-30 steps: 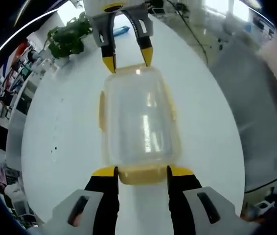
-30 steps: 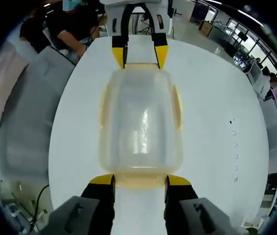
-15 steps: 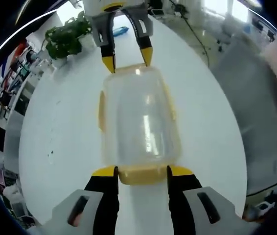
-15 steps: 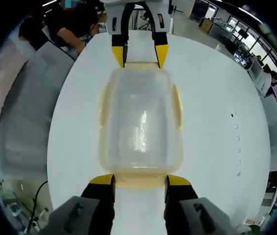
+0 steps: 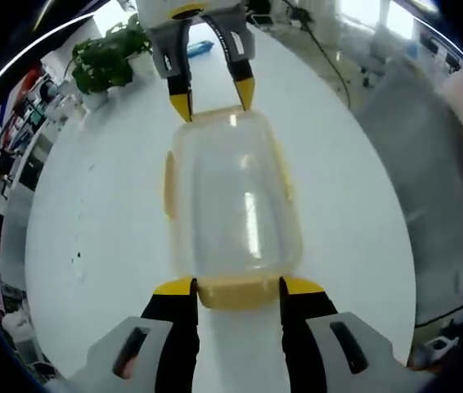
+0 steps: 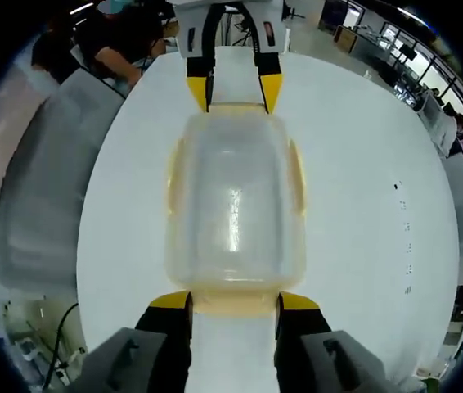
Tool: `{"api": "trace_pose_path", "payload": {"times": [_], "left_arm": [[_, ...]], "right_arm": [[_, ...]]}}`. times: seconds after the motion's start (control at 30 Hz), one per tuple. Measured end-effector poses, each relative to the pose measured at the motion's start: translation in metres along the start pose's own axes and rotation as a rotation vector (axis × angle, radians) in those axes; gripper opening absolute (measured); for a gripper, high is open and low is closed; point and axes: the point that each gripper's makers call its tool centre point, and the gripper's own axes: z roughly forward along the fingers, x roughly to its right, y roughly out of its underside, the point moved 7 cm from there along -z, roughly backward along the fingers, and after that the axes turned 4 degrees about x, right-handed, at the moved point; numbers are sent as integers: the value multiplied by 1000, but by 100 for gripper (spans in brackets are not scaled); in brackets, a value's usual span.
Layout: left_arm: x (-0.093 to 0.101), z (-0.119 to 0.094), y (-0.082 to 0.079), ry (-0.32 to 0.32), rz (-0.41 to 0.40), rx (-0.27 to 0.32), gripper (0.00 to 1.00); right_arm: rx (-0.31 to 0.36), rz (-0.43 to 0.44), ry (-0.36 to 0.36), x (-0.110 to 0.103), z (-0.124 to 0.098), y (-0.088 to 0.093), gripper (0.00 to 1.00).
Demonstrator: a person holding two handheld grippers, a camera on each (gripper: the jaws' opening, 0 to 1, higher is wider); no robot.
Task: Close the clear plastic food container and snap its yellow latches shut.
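The clear plastic food container (image 5: 231,196) lies lengthwise between the two grippers over the white table (image 5: 92,237), its lid on. Yellow side latches (image 5: 168,184) lie flat against its long sides. My left gripper (image 5: 235,286) is shut on the near yellow end latch (image 5: 238,292). The right gripper (image 5: 213,97) comes in from the far side, its yellow tips at the opposite end. In the right gripper view the container (image 6: 233,205) looks the same. My right gripper (image 6: 233,301) clamps its near end latch (image 6: 233,304), and the left gripper (image 6: 233,90) holds the far end.
A potted plant (image 5: 105,57) stands at the table's far left edge. A grey covered surface (image 5: 436,180) lies beside the table, seen again as the grey surface (image 6: 39,188). A person (image 6: 125,41) sits beyond the table. Small dark marks (image 6: 403,221) dot the tabletop.
The table and room drift slightly behind the container in both views. The container stays fixed between both grippers, and both grips are unchanged.
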Motion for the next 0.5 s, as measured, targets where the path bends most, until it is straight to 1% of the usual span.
{"api": "trace_pose_path", "payload": {"times": [0.23, 0.5], "left_arm": [[-2, 1, 2, 5, -7, 7, 36], [-1, 1, 2, 8, -5, 10, 36]], "right_arm": [[-7, 4, -15, 3, 6, 2, 37], [-2, 13, -24, 2, 7, 2, 37]]}}
